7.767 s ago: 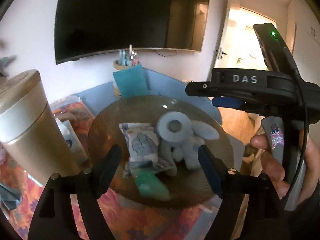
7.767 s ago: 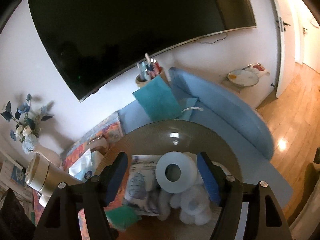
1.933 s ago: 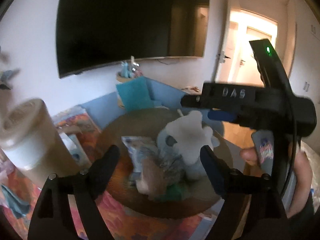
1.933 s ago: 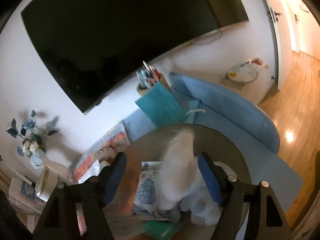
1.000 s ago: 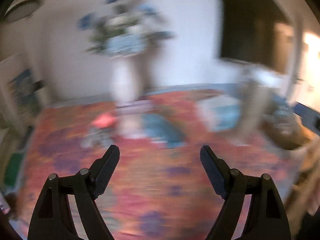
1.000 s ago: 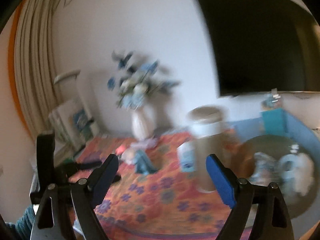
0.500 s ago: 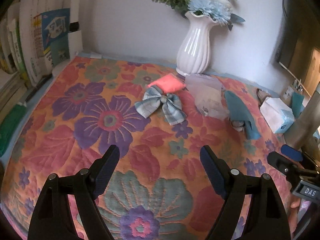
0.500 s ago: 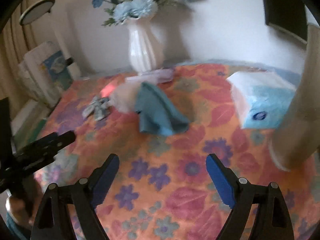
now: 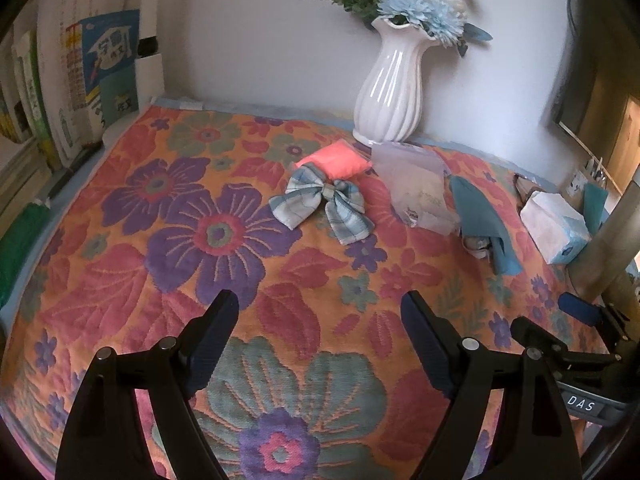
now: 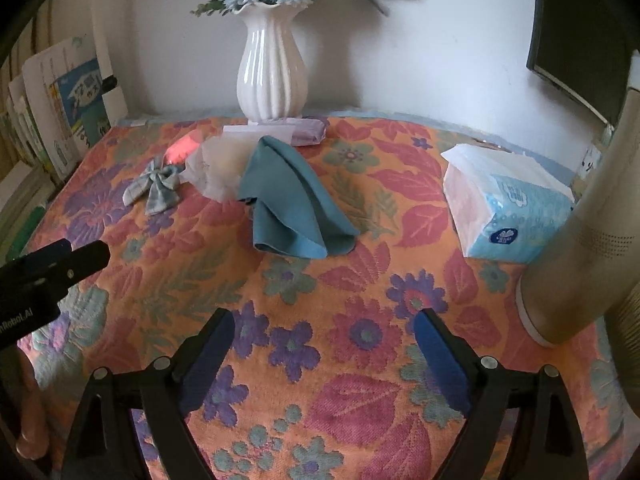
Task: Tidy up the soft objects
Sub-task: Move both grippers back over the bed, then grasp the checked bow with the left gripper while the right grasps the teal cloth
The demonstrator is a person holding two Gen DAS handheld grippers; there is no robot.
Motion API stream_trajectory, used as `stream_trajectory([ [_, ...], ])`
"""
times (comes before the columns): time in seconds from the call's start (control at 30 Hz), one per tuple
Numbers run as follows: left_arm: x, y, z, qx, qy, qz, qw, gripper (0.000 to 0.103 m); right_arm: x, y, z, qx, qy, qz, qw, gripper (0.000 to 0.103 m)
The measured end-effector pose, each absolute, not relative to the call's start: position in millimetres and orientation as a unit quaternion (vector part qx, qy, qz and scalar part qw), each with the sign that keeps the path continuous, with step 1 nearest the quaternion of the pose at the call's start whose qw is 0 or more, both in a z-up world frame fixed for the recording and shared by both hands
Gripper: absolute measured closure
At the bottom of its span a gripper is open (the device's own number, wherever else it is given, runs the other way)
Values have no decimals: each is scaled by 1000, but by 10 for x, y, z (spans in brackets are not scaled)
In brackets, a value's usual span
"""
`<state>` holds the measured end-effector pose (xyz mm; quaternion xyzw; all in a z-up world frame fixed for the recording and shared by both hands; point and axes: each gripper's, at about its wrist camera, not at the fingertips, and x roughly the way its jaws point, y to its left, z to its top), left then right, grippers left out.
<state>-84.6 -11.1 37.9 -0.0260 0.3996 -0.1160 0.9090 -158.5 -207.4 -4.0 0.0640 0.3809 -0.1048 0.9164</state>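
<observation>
Soft things lie at the back of a flowered cloth. A plaid bow [image 9: 322, 204] [image 10: 154, 183] lies in front of a coral pouch [image 9: 335, 160] [image 10: 183, 149]. A clear plastic bag [image 9: 416, 188] [image 10: 218, 165] and a crumpled teal cloth [image 9: 486, 220] [image 10: 292, 204] lie to their right. My left gripper [image 9: 320, 316] is open and empty, hovering over the cloth well short of the bow. My right gripper [image 10: 324, 332] is open and empty, short of the teal cloth.
A white vase [image 9: 394, 96] [image 10: 272, 68] with blue flowers stands at the back wall. A tissue pack [image 9: 554, 232] [image 10: 504, 208] and a tall beige cylinder [image 10: 580, 248] stand at the right. Books [image 9: 60, 92] line the left edge. A lilac packet [image 10: 280, 132] lies by the vase.
Both grippers swung left from the round basket of soft items to the flowered cloth. In the last half second both views have barely shifted. Both stay open and empty.
</observation>
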Motion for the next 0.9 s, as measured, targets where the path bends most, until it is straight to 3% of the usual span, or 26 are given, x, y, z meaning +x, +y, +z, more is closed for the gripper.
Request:
stream_trajectory([
  [0.2,-862,53,393,-61,436,-138,887,21,-1621,-2220,-46,110,391,-83,910,12],
  [0.37,-856,78,621,-16,461,-130,877,21,-1599,-2444,16,185,419,-44,888,12],
  [0.63,-180,-137,648,-6,426,-174,888,21,-997,-2332,286,122,400,-43,907,12],
  [0.67,-60,-132,569,-19,432,-177,884,21,-909,-2334,254,124,396,-42,909,14],
  [0.8,182,-141,378,-50,441,-188,876,23,-703,-2397,66,152,402,-26,902,51],
  [0.9,200,-202,320,-41,434,-189,880,23,-757,-2447,-12,174,381,-12,908,57],
])
